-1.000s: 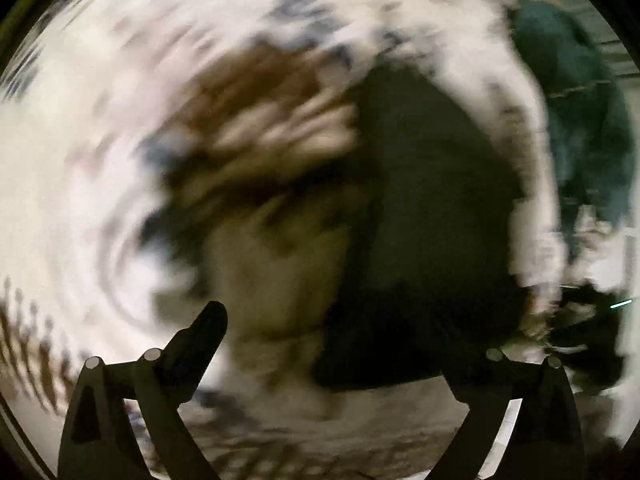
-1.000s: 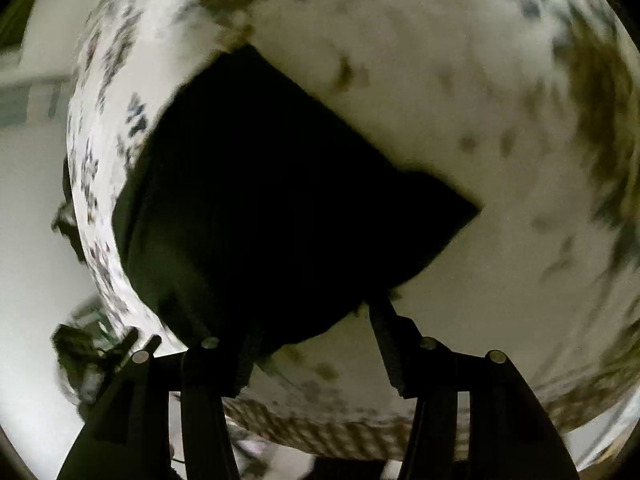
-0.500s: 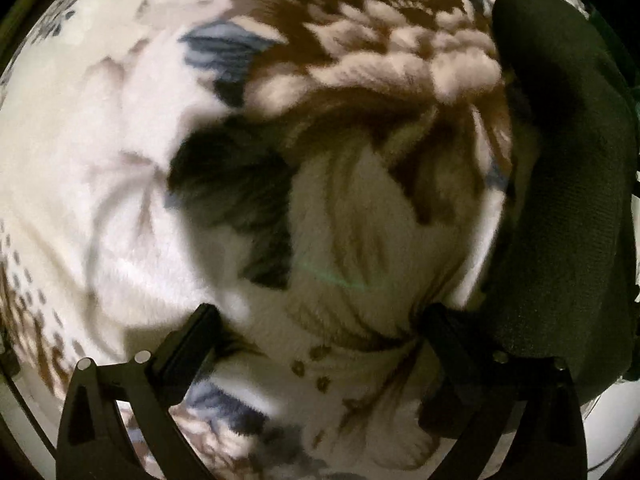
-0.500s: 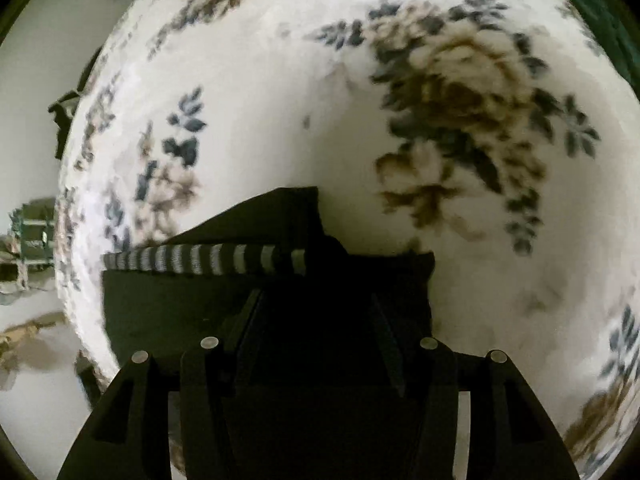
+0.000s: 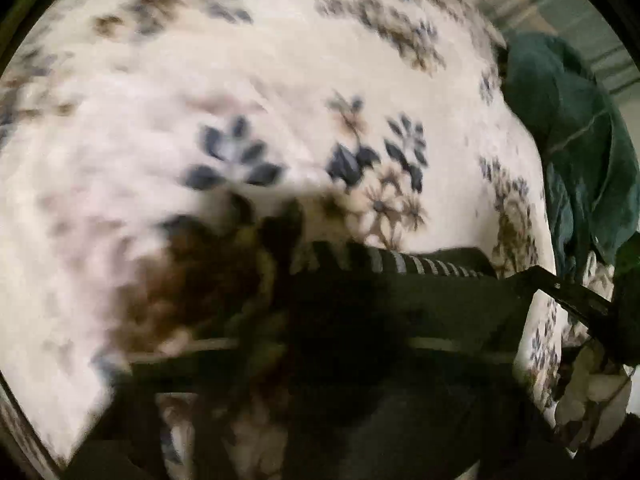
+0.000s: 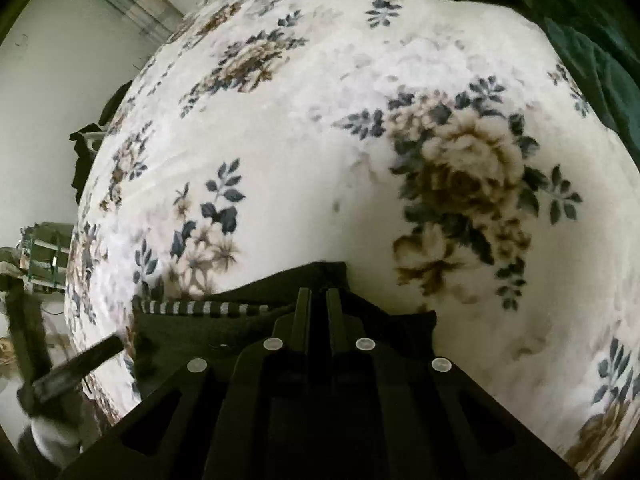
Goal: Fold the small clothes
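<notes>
A small dark garment [image 6: 240, 324] with a grey-and-black striped band [image 6: 192, 307] lies on the white floral blanket [image 6: 320, 152]. My right gripper [image 6: 318, 300] is shut on the garment's edge, its jaws almost together. In the left wrist view the same garment [image 5: 420, 292] and its striped band [image 5: 404, 262] lie low in the frame. My left gripper [image 5: 328, 344] is heavily blurred and dark against the cloth, so I cannot tell how its jaws stand. The right gripper's finger [image 5: 568, 292] shows at the right edge of that view.
A dark green cloth [image 5: 576, 128] lies crumpled at the blanket's far right, also seen in the right wrist view [image 6: 560, 8]. The blanket's edge drops off at the left [image 6: 84, 216], with a wall and clutter [image 6: 44, 256] beyond it.
The right gripper has closed on the garment's edge. The left gripper has swung from over the bare floral blanket to the garment, and its view is now blurred.
</notes>
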